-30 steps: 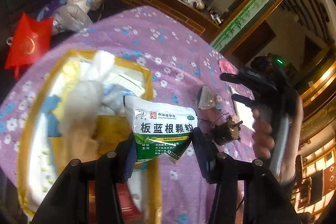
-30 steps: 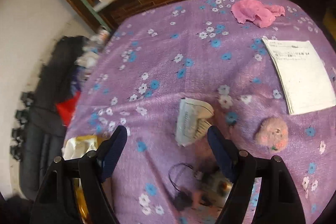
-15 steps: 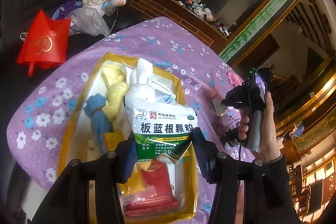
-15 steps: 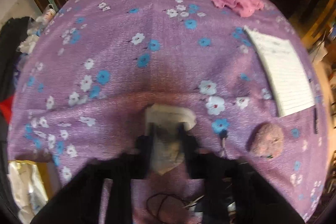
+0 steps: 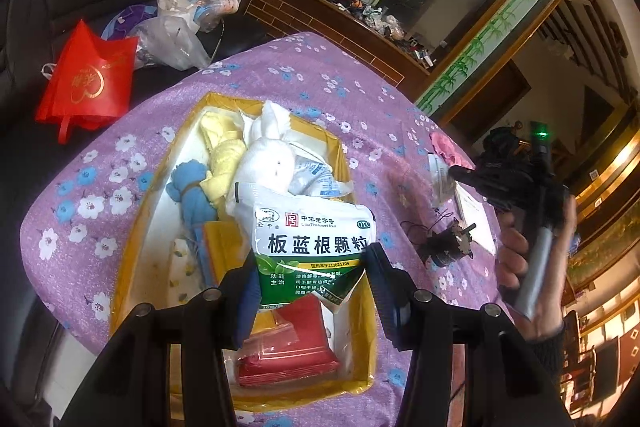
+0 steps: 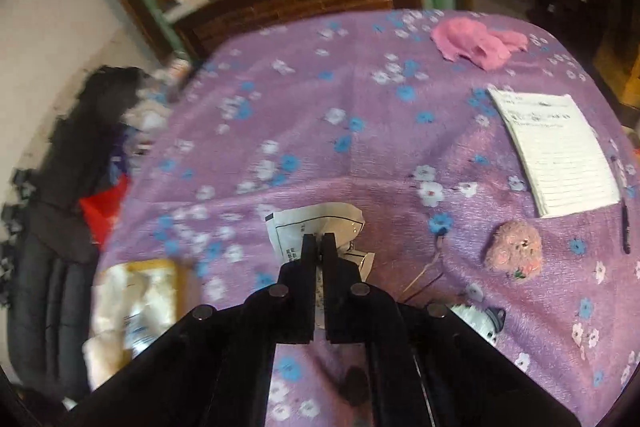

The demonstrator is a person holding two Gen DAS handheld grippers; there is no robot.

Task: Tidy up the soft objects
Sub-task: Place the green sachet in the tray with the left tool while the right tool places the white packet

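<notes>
Red bag [image 5: 86,77]: lies off the table at far left, beside clear plastic bags [image 5: 176,27].
Tablecloth [image 5: 280,75]: purple with white and blue flowers, covering the whole table.
Box [image 5: 132,227]: yellow-rimmed, open, on the left part of the table; it holds a blue cloth bundle [image 5: 192,195], a yellow cloth [image 5: 224,151], a white stuffed rabbit [image 5: 268,155] and red packets [image 5: 292,351].
Left gripper [image 5: 312,279]: jaws about half apart, pressed on either side of a green-and-white packet [image 5: 312,239], which hangs over the near end of the box.
Green-and-white packet: upright in the jaws, printed face toward the camera, its top in front of the rabbit.
Right gripper [image 6: 318,247]: jaws just drawn together, pinching a crumpled white sachet [image 6: 316,223]; the sachet appears lifted off the cloth in the left wrist view, above the middle of the table.
Motor with wires [image 5: 452,247]: on the cloth to the right of the box, below the right gripper in the left wrist view.
Hand [image 5: 528,251]: wrapped round the right gripper's handle at the right edge of the left wrist view.
Pink fuzzy toy [image 6: 514,247]: on the cloth right of the sachet, just below the notepad.
Pink cloth [image 6: 478,41]: at the far side of the table, well apart from the box.
Notepad [image 6: 556,155]: white, lined, flat near the right edge, with a pen [image 6: 624,227] beside it.
</notes>
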